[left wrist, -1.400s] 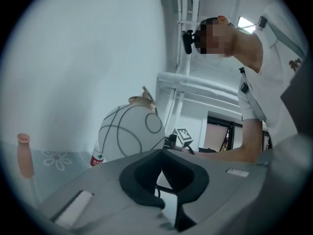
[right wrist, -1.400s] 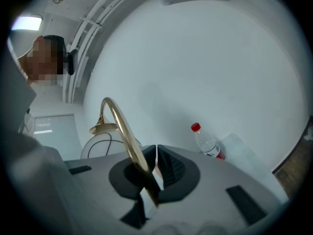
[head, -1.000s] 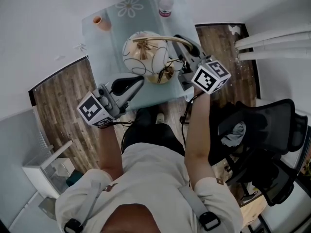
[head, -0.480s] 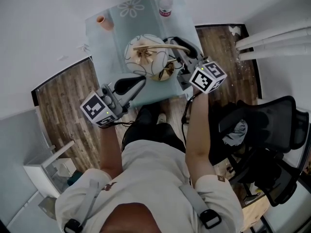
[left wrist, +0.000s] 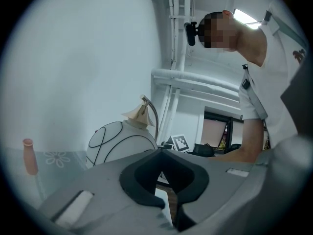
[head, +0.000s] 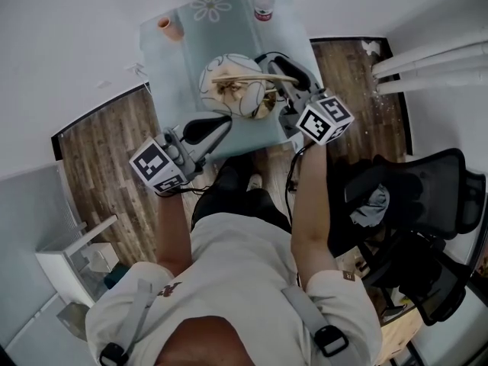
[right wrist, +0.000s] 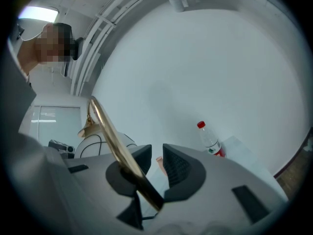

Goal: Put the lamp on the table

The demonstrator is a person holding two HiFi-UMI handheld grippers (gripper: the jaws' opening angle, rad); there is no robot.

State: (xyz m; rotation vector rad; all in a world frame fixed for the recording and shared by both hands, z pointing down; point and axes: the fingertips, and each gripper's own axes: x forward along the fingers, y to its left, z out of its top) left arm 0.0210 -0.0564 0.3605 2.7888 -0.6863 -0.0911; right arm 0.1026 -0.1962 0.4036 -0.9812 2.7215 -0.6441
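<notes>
Looked down on a pale glass surface (head: 164, 59) set against the wall, with a black office chair (head: 427, 204) off to its right on the wood floor (head: 99, 151). Found the lamp (head: 232, 82) standing upright on that surface, close to the near edge and toward the right corner: a round white globe with dark looping lines, a brass base beneath, and a thin brass stem arching over the top. Held the left hand-held gripper (head: 217, 124) clenched on nothing at the near edge, pointing at the globe (left wrist: 122, 141) and apart from it. Had the right hand-held gripper (head: 284, 75) at the surface's right edge beside the lamp, jaws just been opening and released, with a clear gap between the pads (right wrist: 178, 168). Saw the brass stem (right wrist: 110, 136) slanting across one pad in the right gripper view, inside the jaws but not squeezed. Noted a clear bottle (head: 264, 2) with a red cap at the far right corner. Noted a small pink vase (head: 171, 27) near the far left corner, both well apart from the lamp.
</notes>
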